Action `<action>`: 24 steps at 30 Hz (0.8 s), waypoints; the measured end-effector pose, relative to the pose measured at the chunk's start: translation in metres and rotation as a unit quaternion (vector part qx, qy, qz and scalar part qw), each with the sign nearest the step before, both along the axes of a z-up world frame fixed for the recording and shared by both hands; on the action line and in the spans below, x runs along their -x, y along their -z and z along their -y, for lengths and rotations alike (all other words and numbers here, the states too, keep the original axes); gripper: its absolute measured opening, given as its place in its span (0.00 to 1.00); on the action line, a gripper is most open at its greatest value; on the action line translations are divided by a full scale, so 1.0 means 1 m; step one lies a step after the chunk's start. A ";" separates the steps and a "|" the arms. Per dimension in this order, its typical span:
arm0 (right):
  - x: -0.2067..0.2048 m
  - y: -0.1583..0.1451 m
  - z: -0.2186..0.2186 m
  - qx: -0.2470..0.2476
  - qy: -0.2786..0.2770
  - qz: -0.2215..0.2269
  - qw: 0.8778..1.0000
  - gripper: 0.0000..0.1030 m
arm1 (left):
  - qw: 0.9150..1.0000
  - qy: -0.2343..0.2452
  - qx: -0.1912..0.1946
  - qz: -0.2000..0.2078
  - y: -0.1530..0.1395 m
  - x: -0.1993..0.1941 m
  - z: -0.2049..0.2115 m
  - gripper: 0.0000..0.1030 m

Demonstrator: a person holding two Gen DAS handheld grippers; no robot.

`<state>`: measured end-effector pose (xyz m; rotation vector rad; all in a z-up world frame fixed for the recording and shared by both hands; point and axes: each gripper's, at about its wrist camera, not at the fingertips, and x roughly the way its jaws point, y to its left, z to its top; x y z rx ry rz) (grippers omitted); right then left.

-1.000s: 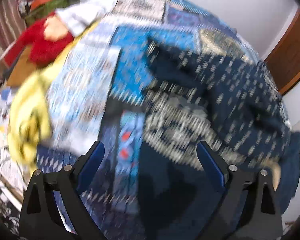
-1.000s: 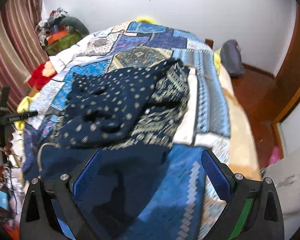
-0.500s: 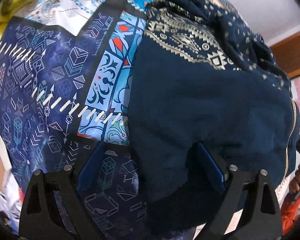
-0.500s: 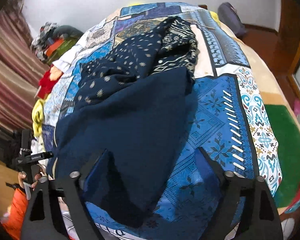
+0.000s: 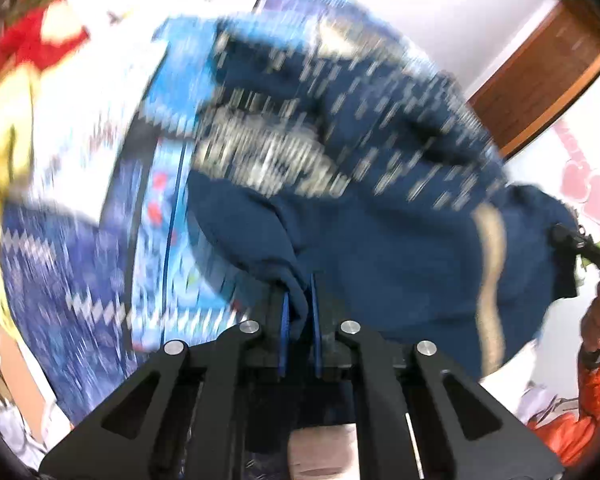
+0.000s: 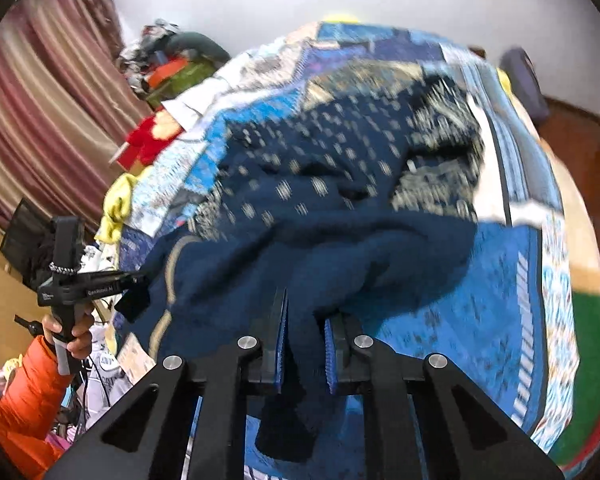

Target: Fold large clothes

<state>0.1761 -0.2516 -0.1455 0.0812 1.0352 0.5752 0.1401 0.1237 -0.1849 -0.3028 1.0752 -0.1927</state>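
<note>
A large dark blue garment [image 5: 380, 248] with pale dots and a patterned band lies crumpled on the bed. In the left wrist view my left gripper [image 5: 298, 292] has its jaws closing on a bunched near edge of the cloth, the blue pads pressing it. The right wrist view shows the same garment [image 6: 320, 240]; my right gripper [image 6: 306, 308] has its jaws closing on another fold of the near edge, with cloth hanging below the pads. The near edge is raised between both grippers. Both views are motion-blurred.
A blue patchwork bedspread [image 6: 480, 320] covers the bed. A red item [image 6: 148, 140], a yellow cloth [image 6: 116, 204] and a clothes pile [image 6: 172, 60] lie along the left side by a striped curtain [image 6: 40, 100]. A person's orange sleeve [image 6: 20, 400] is at the left.
Both grippers were wide open and dropped onto the garment's near edge; now both have closed on it and pulled the cloth up and toward the cameras.
</note>
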 end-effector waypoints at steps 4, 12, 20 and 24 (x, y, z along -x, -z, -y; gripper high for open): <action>-0.019 -0.021 0.002 -0.024 0.012 0.028 0.999 0.11 | 0.997 -0.011 0.019 0.073 -0.055 -0.019 -0.006 0.07; -0.097 -0.050 0.016 -0.040 0.062 0.085 0.994 0.10 | 0.989 -0.066 -0.002 0.133 -0.102 -0.108 -0.023 0.06; -0.214 -0.025 0.019 -0.030 0.126 0.069 0.989 0.10 | 0.982 -0.165 -0.055 0.072 -0.050 -0.226 -0.054 0.06; -0.271 0.023 0.024 -0.006 0.161 0.022 0.987 0.10 | 0.969 -0.213 -0.121 -0.024 0.027 -0.271 -0.072 0.00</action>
